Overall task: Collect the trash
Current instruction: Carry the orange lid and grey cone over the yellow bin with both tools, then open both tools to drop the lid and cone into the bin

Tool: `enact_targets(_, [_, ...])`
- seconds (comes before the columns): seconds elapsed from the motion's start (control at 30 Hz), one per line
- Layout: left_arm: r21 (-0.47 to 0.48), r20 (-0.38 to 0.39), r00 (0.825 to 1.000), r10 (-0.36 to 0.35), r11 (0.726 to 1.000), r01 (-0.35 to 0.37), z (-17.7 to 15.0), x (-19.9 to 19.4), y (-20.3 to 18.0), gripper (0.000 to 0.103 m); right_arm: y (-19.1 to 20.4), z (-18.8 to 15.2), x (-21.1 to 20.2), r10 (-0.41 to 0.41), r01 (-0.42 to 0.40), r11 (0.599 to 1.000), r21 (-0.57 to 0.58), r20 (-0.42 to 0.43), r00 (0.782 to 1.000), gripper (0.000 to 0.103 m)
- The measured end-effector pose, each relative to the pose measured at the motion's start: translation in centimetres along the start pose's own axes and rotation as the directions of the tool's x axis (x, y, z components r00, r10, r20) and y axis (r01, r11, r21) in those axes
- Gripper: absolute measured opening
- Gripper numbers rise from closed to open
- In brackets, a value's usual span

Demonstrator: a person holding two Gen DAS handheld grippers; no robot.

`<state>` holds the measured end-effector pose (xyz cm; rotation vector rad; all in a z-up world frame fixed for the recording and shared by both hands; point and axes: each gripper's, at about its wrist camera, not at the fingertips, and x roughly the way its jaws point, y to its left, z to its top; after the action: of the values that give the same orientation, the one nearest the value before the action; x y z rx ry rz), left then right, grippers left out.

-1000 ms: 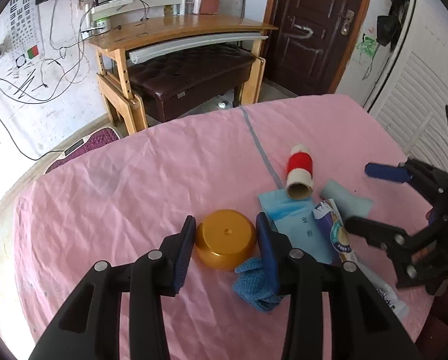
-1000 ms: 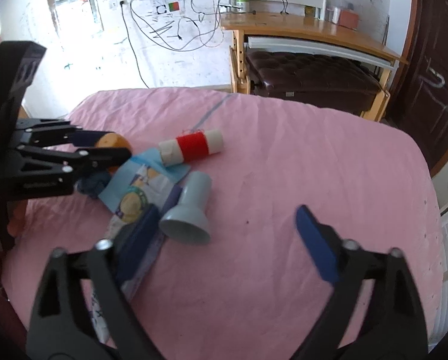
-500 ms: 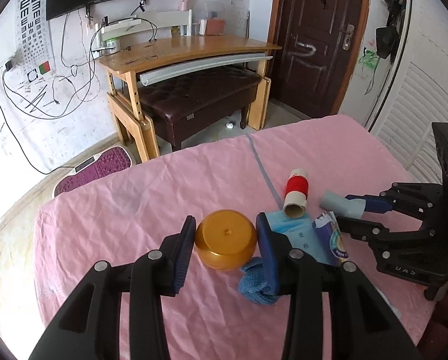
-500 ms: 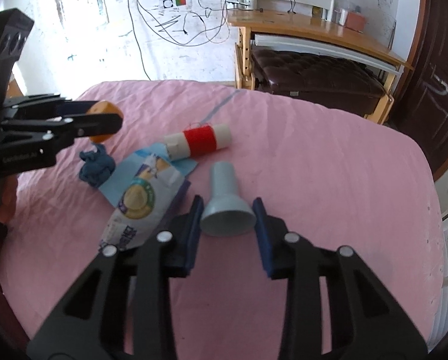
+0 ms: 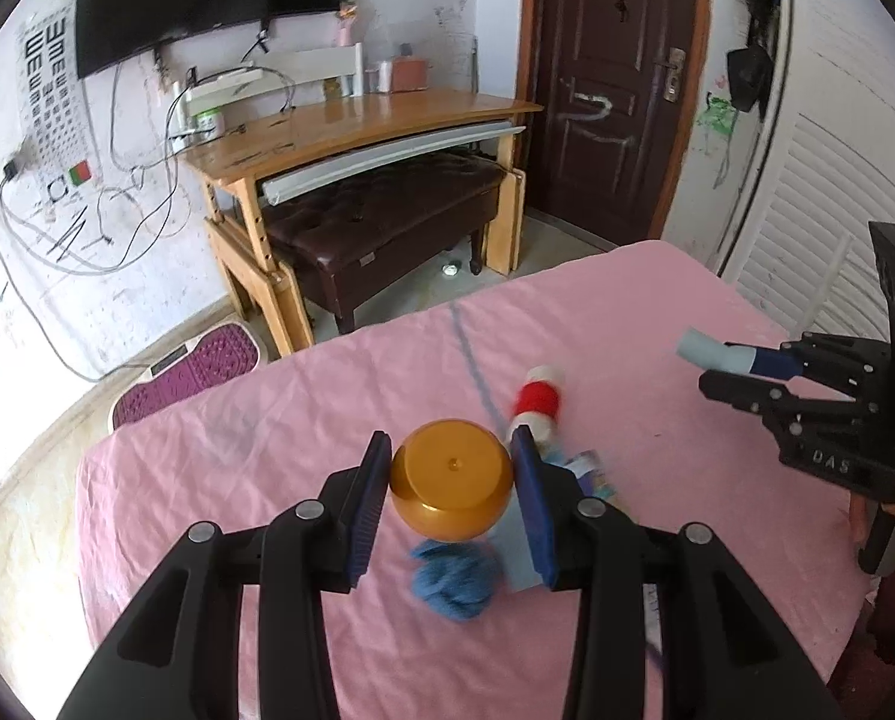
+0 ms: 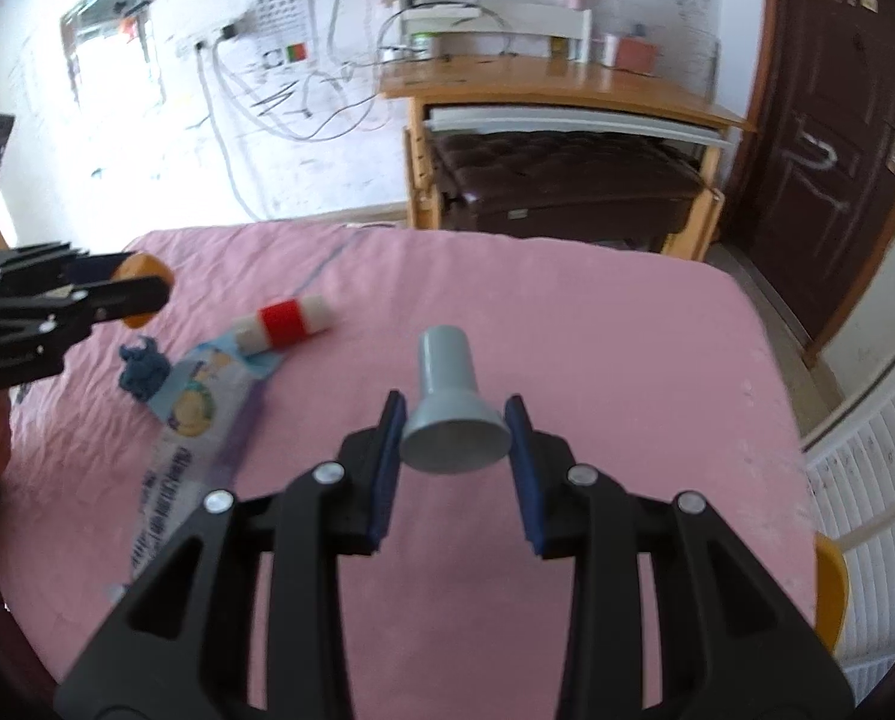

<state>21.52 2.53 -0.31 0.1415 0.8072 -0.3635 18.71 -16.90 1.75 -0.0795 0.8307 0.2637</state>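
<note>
Gleaming orange bowl (image 5: 451, 492), pale grey funnel (image 6: 452, 420)

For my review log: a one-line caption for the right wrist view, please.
Right gripper holds a grey funnel-shaped piece above the pink tablecloth; left gripper grips an orange bowl.

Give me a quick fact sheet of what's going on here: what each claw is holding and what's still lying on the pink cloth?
left gripper: shut on the orange bowl, lifted off the cloth
right gripper: shut on the grey funnel-shaped piece, wide end toward the camera
pink tablecloth: covers the table
still lying there: red-and-white roll, blue crumpled wad, printed wrapper
trash bin: none in view
</note>
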Motion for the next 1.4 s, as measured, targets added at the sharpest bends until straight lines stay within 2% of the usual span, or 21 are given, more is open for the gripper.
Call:
enact_targets(0.23, [0.074,0.017,1.000,-0.019,0.997,0.018,2.5,-0.5,-4.4,0.037,-4.8,-1.6,-2.0,-0.052,0.049,0.995,0.089,0.035,0.998,0.032])
enact_targets(0.37, [0.109,0.009,0.998,-0.060,0.992,0.058,3.7,-0.1,-7.6,0.037,-7.7,-2.7,-2.9,-0.087,0.079,0.987,0.142,0.049,0.995,0.032])
enact_targets(0.73, [0.245,-0.016,0.986,-0.169,0.955,0.168,5.9,1.8,-18.6,0.037,-15.1,-6.1,-5.8,-0.233,0.211,0.941,0.264,0.053,0.971,0.032])
enact_targets(0.87, [0.279,-0.035,0.974,-0.222,0.934,0.223,6.7,2.4,-23.0,0.037,-17.7,-7.5,-6.6,-0.280,0.255,0.917,0.306,0.039,0.959,0.032])
enact_targets(1.07, [0.303,-0.106,0.949,-0.296,0.900,0.314,7.2,4.4,-28.1,0.037,-21.5,-10.5,-6.8,-0.323,0.309,0.879,0.364,-0.022,0.946,0.032])
enact_targets(1.17, [0.310,-0.151,0.936,-0.319,0.883,0.352,7.1,5.7,-30.8,0.037,-23.1,-12.3,-6.7,-0.322,0.315,0.866,0.388,-0.049,0.946,0.032])
enact_targets(1.4, [0.309,-0.229,0.915,-0.332,0.867,0.392,7.0,8.8,-34.9,0.037,-25.6,-14.9,-5.8,-0.291,0.300,0.846,0.440,-0.091,0.952,0.032])
